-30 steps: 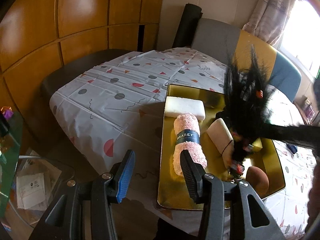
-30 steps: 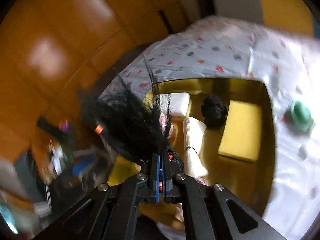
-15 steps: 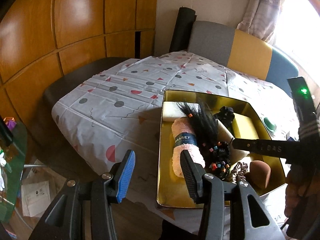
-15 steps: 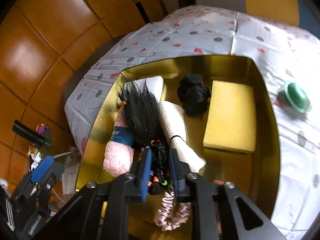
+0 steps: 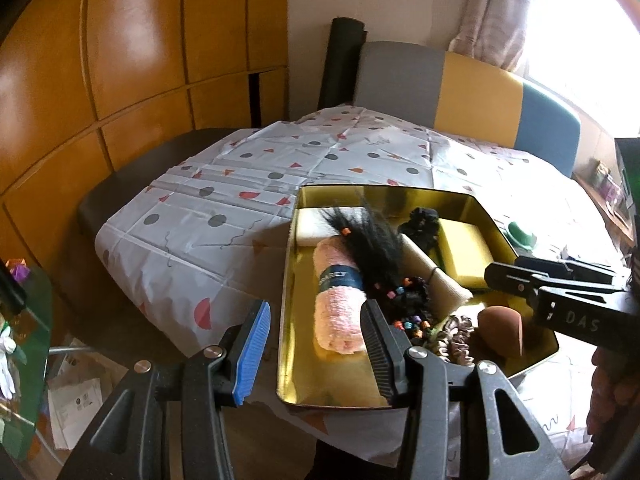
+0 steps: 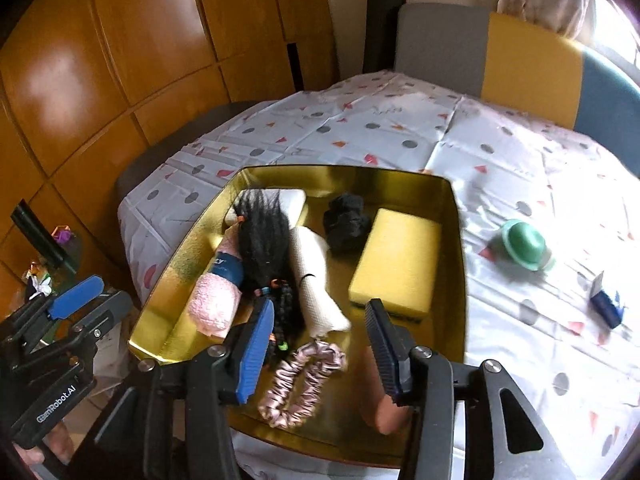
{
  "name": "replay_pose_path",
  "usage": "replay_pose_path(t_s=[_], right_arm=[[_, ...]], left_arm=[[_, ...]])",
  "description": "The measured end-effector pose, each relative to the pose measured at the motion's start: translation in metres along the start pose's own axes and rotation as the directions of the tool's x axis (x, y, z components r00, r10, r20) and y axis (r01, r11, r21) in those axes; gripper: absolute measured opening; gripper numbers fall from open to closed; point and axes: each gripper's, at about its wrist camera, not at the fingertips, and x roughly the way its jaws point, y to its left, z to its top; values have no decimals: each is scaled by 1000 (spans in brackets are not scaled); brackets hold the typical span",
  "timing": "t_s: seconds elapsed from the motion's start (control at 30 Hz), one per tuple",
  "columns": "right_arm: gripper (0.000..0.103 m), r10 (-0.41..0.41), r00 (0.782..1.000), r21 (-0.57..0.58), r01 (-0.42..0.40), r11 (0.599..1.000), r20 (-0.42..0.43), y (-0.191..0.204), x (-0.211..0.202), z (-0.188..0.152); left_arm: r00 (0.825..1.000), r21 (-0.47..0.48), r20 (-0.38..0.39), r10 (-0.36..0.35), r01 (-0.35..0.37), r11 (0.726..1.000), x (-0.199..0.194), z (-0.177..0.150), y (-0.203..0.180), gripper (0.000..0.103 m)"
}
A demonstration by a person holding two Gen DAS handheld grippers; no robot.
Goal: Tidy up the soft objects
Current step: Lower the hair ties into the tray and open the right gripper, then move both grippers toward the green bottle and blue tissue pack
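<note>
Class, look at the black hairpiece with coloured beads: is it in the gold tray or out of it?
In. The black hairpiece with coloured beads lies inside the gold tray, draped across the rolled pink towel, free of the right gripper, whose jaws have just been opening.

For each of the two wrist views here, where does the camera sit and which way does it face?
Left wrist: on the left gripper, angled down at the gold tray; the right gripper crosses at right.
Right wrist: on the right gripper, jaws just opened and empty, over the tray's near end; the left gripper shows lower left.
Shared: the tray, the black hairpiece, the yellow sponge.
</note>
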Motion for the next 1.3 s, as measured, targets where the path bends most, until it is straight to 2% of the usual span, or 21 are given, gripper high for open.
replay_pose_path(t_s=[0.1, 0.2, 0.33, 0.43, 0.53, 0.6, 0.73, 0.9, 0.97, 1.1, 1.17, 1.2, 1.3], right_arm=[[56, -22, 1000, 3, 22, 1000, 17, -7, -7, -3], [58, -40, 999, 16, 39, 999, 30, -16, -12, -6], [67, -58, 997, 49, 56, 997, 46, -35, -21, -11], [68, -79, 995, 79, 75, 994, 55, -52, -28, -14], [69, -117, 992, 106, 110, 988, 57, -74, -36, -17], [69, -152, 987, 129, 144, 981, 57, -94, -43, -20], [74, -220, 974, 179, 208, 961, 49, -136, -54, -26], [74, -345, 939, 293, 328, 898, 6, -211, -68, -45], [75, -397, 918, 336, 381, 861, -21, -238, -71, -55], [75, -473, 878, 450, 453, 770, -73, -289, -79, -84], [75, -465, 879, 531, 444, 722, -103, -308, -82, -99], [75, -451, 884, 569, 435, 698, -123, -316, -82, -102], [76, -430, 899, 622, 384, 682, -84, -325, -90, -105]], left_arm=[[1000, 24, 0, -6, 6, 1000, -2, 0, -10, 47], [1000, 52, -3, -15, 15, 999, -3, -1, -20, 47], [1000, 84, -7, -29, 29, 996, -3, 0, -33, 47], [999, 110, -10, -43, 44, 993, -3, 1, -42, 47], [998, 142, -10, -54, 55, 988, -3, 4, -53, 47], [998, 157, -14, -63, 64, 985, -2, 7, -60, 54], [994, 190, -28, -109, 113, 975, 0, 14, -79, 55], [979, 217, -61, -196, 205, 955, 3, 26, -110, 55], [967, 235, -81, -241, 253, 938, 4, 32, -127, 55], [958, 290, -104, -269, 288, 913, 9, 43, -163, 55], [951, 302, -135, -278, 307, 902, 19, 51, -185, 56], [946, 305, -157, -285, 321, 897, 24, 53, -193, 63], [907, 254, -255, -336, 397, 882, 46, 64, -221, 73]])
